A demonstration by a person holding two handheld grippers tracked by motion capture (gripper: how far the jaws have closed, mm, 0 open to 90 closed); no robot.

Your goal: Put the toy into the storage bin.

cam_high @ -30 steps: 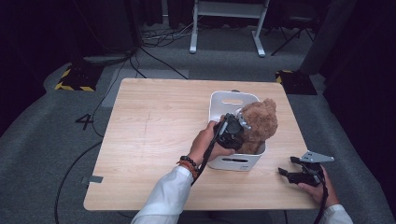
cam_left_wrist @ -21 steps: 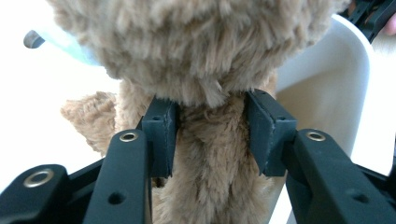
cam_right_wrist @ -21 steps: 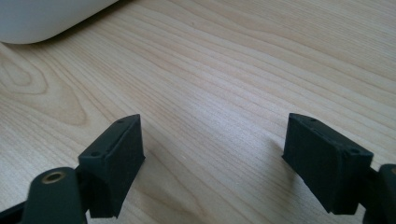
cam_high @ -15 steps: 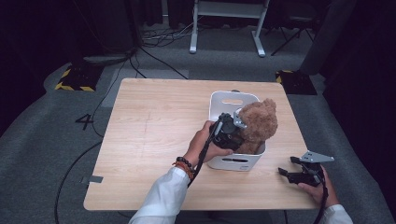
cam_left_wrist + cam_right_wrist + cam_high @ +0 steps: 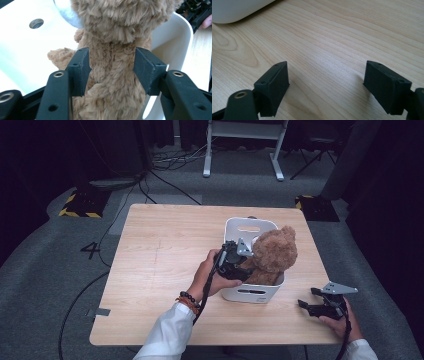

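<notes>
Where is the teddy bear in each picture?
High view: teddy sits in the white bin, right of centre.
Left gripper view: teddy fills the middle, between the jaws.
Right gripper view: no teddy here.
Shared landmark: the white bin, at top left in the right gripper view.

The left gripper reaches far and rightward, its jaws closed on a brown plush teddy bear. The right gripper rests low at the near right, jaws spread wide, pointing left.
</notes>
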